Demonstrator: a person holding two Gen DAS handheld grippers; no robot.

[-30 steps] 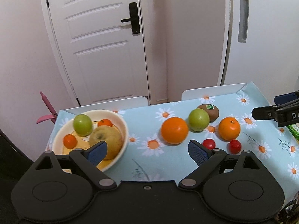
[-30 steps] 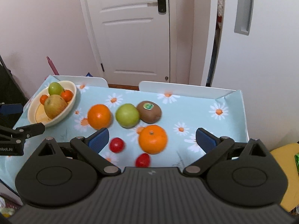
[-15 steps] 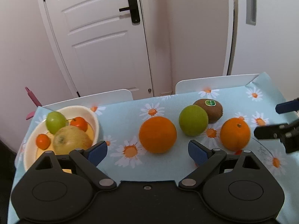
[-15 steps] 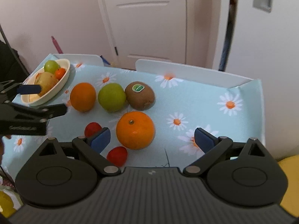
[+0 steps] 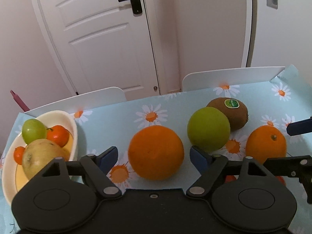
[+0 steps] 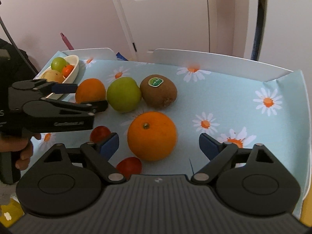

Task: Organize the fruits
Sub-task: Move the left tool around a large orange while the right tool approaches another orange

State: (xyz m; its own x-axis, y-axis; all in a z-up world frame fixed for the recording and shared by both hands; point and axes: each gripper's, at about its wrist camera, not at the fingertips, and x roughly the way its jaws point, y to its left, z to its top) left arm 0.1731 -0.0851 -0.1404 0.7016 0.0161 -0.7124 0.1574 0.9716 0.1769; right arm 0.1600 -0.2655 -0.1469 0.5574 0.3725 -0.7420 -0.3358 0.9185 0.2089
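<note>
In the left wrist view a large orange (image 5: 156,152) lies on the daisy cloth between the jaws of my left gripper (image 5: 154,156). The jaws are closing, with a small gap still on each side of the fruit. My right gripper (image 6: 159,146) is open and straddles a second orange (image 6: 152,135) without touching it. A green apple (image 6: 123,94) and a kiwi (image 6: 159,91) with a green sticker sit just behind. Two cherry tomatoes (image 6: 100,133) (image 6: 129,164) lie by the right gripper's left finger. The cream bowl (image 5: 58,115) at the left holds several fruits.
The table (image 6: 243,89) has a raised white rim (image 6: 214,58) at the back and drops off at the right. A person's hand (image 6: 21,152) holds the left gripper's handle. A white door (image 5: 109,39) and pale walls stand behind the table.
Both grippers have come down and forward, so the fruits look larger. The left jaws have narrowed around the large orange. The right gripper now straddles the second orange.
</note>
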